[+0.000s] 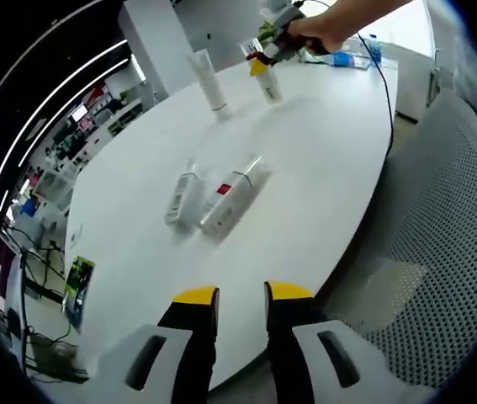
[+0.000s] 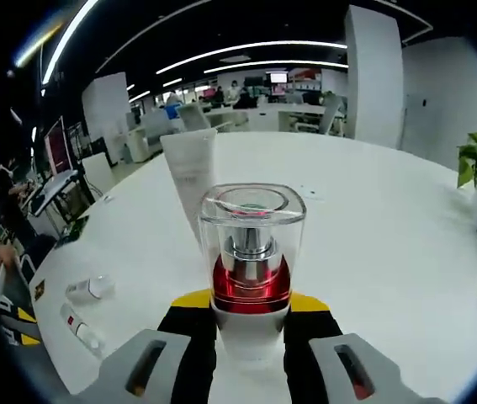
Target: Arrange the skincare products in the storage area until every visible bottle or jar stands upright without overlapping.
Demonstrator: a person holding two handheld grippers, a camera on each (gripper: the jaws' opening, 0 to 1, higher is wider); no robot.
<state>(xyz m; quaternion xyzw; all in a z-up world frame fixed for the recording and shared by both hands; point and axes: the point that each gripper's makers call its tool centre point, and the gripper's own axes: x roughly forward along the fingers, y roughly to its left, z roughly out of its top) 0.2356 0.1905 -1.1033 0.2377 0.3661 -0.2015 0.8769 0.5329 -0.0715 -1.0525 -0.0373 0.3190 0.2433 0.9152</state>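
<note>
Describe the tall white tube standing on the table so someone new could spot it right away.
Start at the big white round table. At its far side, a hand holds the right tool around a clear-capped bottle. Just beside that bottle stands the white tube, upright, plain and tapering. Unlike the two bottles lying flat mid-table, it stands, and no tool is touching it.

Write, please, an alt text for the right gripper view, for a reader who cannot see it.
The right tongs are closed on an upright pump bottle with a clear cap and a red collar, on a white table. Just behind it stands a white tube; two more bottles lie flat at the table's left edge.
</note>
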